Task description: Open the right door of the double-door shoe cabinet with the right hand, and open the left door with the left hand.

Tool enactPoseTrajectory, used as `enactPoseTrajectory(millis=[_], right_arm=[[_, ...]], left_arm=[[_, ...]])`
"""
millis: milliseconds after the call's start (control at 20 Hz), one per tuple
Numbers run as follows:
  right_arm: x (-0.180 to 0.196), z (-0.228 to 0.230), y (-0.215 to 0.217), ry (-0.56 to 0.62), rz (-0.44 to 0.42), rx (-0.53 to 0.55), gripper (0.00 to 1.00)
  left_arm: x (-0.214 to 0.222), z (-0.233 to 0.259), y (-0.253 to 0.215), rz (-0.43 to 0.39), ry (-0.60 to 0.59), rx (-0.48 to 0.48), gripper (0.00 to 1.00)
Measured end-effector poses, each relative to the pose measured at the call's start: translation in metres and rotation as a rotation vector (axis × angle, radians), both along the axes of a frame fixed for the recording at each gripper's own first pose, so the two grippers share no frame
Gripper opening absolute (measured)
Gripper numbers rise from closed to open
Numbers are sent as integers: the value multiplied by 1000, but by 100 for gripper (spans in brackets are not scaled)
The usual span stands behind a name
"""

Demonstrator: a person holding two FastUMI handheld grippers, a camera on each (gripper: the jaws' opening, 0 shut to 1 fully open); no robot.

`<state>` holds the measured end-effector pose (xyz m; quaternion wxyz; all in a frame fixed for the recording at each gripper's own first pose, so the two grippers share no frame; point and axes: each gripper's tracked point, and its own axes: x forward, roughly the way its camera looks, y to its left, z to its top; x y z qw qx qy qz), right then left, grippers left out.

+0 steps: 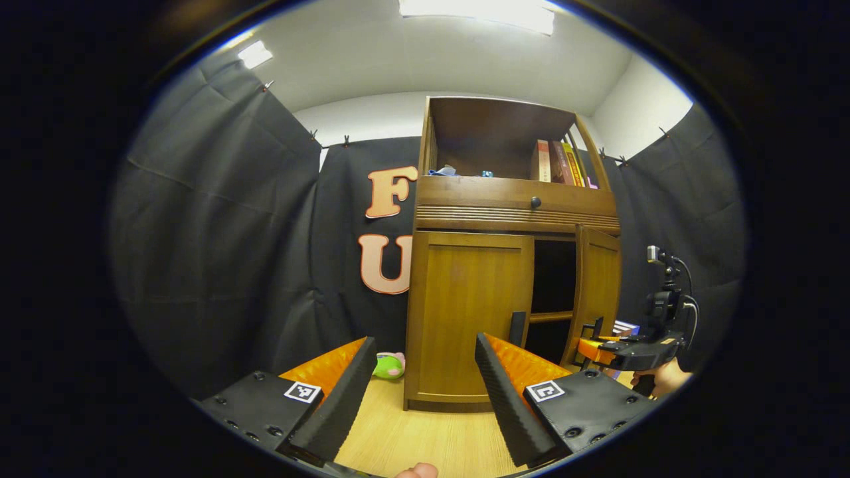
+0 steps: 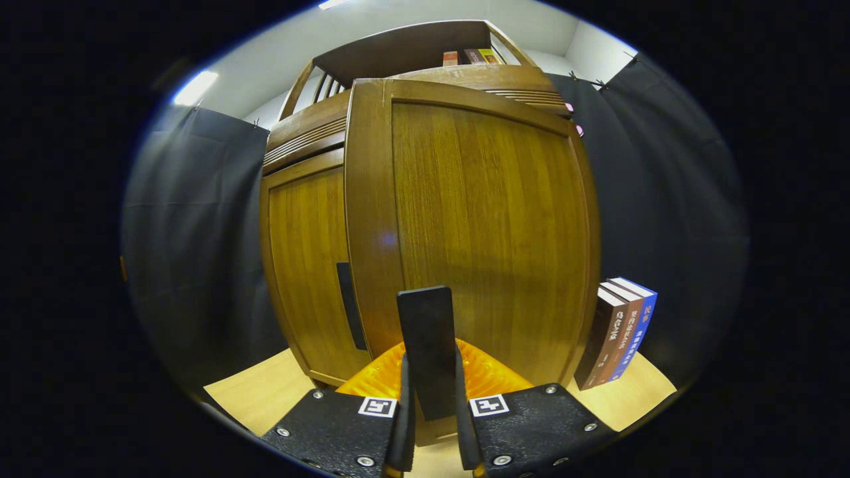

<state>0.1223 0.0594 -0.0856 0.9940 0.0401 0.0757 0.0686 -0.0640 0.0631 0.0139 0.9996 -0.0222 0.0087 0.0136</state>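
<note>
Right gripper view has the right tongs at the bottom middle, squeezed tight on the dark handle of the right door, which fills the middle of the frame. That door stands partly open. The left door sits shut in the left middle, with its own dark handle near the inner edge. Some books stand on the floor at the lower right.

Left gripper view has the left tongs at the bottom, spread wide and holding nothing. The shoe cabinet fills the middle, and the left door is well away.

I think the swinging right door could bump the books. The handle might also slip out if the pull goes crooked.
</note>
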Motion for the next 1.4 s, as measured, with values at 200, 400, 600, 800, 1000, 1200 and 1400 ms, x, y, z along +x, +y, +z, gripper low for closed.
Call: enactPoseTrajectory(millis=[200, 400, 600, 800, 1000, 1200, 1400], right_arm=[[-25, 3, -21, 13, -27, -7, 26], [-51, 4, -50, 21, -53, -25, 25], [-76, 0, -83, 26, -97, -33, 21], [-87, 1, -106, 25, -125, -61, 16], [-96, 3, -133, 21, -145, -74, 24], [-102, 1, -179, 29, -195, -141, 8], [-102, 3, -204, 21, -181, -44, 3]], left_arm=[[5, -9, -20, -55, 26, -19, 96], [15, -9, -39, -88, 25, -25, 96], [21, -11, -58, -111, 22, -26, 94], [29, -10, -76, -120, 15, -17, 96], [32, -9, -95, -115, 9, -48, 94], [36, -12, -113, -106, 6, -49, 94], [42, -14, -136, -118, 3, -61, 94]])
